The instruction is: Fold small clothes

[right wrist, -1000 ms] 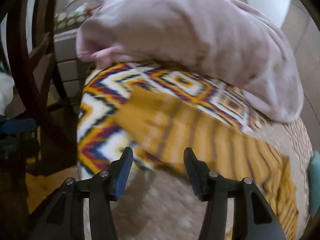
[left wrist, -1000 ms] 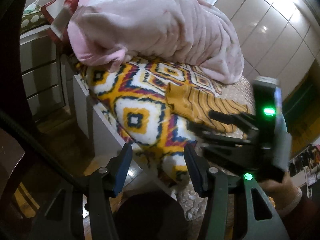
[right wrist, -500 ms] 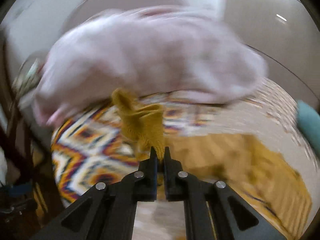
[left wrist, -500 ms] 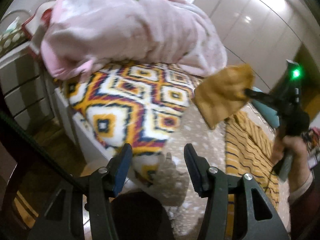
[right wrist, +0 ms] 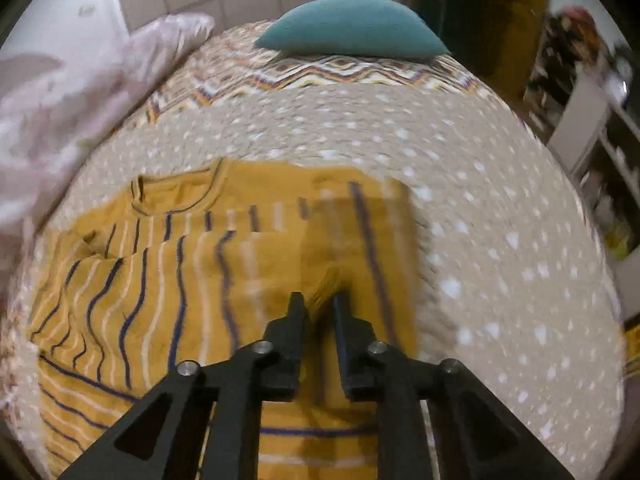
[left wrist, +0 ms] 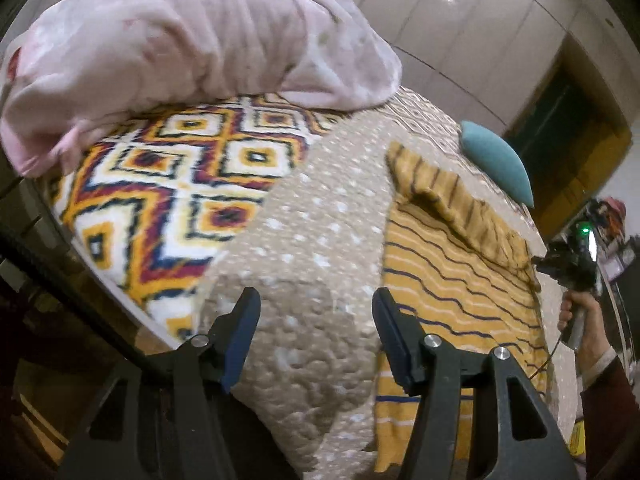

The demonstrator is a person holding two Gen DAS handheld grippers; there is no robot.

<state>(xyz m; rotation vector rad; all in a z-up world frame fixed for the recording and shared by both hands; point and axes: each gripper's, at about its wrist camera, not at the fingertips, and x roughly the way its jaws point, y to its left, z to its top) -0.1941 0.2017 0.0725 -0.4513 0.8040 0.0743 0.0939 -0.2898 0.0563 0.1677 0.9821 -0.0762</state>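
Note:
A small mustard-yellow shirt with thin navy and white stripes (left wrist: pixel 452 272) lies on the beige dotted bedspread (left wrist: pixel 320 240). One side is folded across the body, its edge ending at my right gripper (left wrist: pixel 538 266). In the right wrist view the right gripper (right wrist: pixel 319 300) is nearly shut, pinching a fold of the shirt (right wrist: pixel 200 280) low over the bed. The neckline lies to the upper left there. My left gripper (left wrist: pixel 316 304) is open and empty, above the near corner of the bed, left of the shirt.
A pink quilt (left wrist: pixel 180 52) is piled on a patterned yellow, white and navy blanket (left wrist: pixel 172 184) at the left of the bed. A teal pillow (right wrist: pixel 352 28) lies at the far end. Shelves (right wrist: pixel 592 128) stand to the right of the bed.
My right gripper closed on the shirt's sleeve side, lifted it, carried it across and lowered it onto the shirt body. My left gripper stayed open and swung right toward the bed.

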